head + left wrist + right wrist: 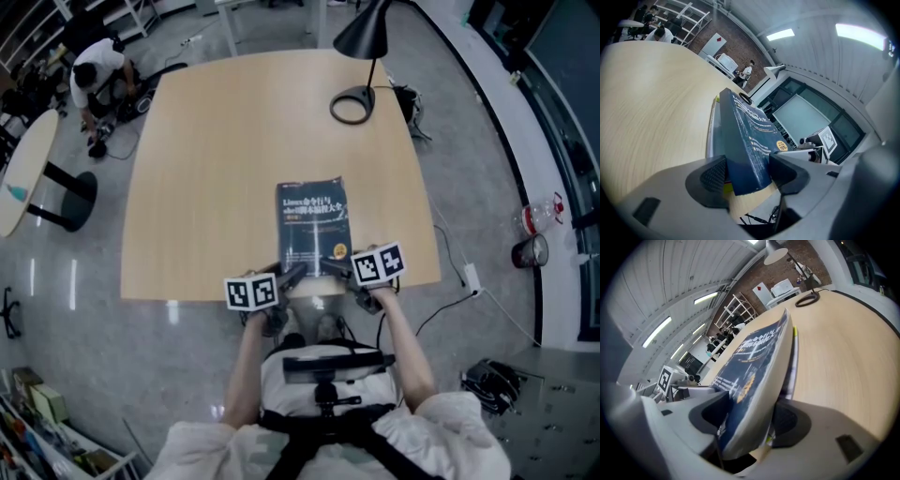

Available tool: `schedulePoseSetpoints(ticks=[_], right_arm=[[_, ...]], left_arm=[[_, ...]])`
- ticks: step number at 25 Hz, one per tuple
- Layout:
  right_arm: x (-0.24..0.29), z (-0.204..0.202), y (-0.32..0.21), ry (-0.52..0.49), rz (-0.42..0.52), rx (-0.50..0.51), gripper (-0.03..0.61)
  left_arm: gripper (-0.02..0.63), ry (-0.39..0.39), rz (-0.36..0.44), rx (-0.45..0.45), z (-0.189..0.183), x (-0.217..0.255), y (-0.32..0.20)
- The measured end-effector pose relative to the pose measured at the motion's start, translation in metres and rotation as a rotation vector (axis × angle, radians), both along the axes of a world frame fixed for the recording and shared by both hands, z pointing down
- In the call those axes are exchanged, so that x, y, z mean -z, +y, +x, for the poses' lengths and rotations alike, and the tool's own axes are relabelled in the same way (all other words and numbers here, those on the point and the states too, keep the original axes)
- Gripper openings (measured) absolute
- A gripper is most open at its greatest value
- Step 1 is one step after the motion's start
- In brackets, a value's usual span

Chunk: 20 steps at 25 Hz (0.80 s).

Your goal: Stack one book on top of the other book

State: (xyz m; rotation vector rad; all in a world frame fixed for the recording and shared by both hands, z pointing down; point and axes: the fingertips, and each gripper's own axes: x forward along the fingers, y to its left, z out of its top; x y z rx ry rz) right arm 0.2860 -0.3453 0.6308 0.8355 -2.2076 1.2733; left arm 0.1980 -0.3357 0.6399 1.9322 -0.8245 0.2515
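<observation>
A dark blue book lies near the front edge of the wooden table. Under it a second book shows only as a pale page edge with a yellow corner, and as a white and purple edge. My left gripper is at the blue book's near left corner, my right gripper at its near right corner. In the left gripper view the jaws close on the blue book. In the right gripper view the jaws hold the same book, its near end lifted and bowed.
A black desk lamp with a ring base stands at the table's far right. A person crouches on the floor at the far left beside a round table. Cables and a bottle lie on the floor at the right.
</observation>
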Motion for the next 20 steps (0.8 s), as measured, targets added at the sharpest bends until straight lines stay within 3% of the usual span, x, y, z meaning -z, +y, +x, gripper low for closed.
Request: schedulePoseSetpoints(ticks=[11, 18, 20], right_arm=[[-0.004, 0.005, 0.001, 0.103, 0.041, -0.100, 0.311], [-0.001, 0.023, 0.001, 0.229, 0.142, -0.166, 0.327], [0.014, 0.029, -0.005, 0.218, 0.184, -0.189, 0.327]], left_arm=[[0.261, -0.015, 0.006, 0.007, -0.004, -0.002, 0.001], [0.261, -0.017, 0.013, 0.011, -0.002, -0.002, 0.000], [0.261, -0.013, 0.012, 0.013, -0.002, -0.002, 0.000]])
